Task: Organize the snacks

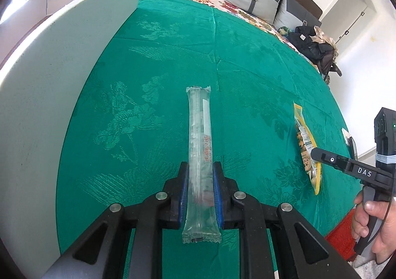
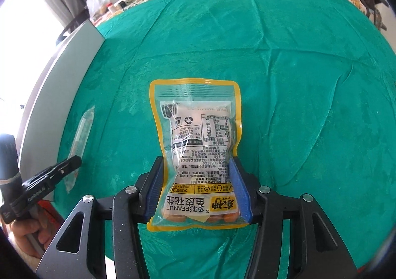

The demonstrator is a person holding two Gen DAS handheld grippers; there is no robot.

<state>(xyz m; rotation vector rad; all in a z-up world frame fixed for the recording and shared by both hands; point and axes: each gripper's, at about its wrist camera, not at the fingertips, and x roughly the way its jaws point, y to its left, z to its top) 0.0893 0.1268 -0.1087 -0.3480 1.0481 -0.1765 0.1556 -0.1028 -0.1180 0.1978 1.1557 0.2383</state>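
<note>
left wrist: left gripper (image 1: 200, 180) clamps clear stick pack (image 1: 200, 155), print illegible; right gripper (image 2: 198, 180) clamps peanut bag (image 2: 196, 150).

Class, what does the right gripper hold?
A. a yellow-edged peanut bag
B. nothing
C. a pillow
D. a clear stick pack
A: the right gripper has its blue pads pressed on both sides of the peanut bag; the stick pack is in the left gripper.

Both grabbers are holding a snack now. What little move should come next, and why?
Probably lift both a little. The left gripper pinches the long clear stick packet and the right gripper pinches the yellow-edged peanut bag, both low over the green cloth.
</note>
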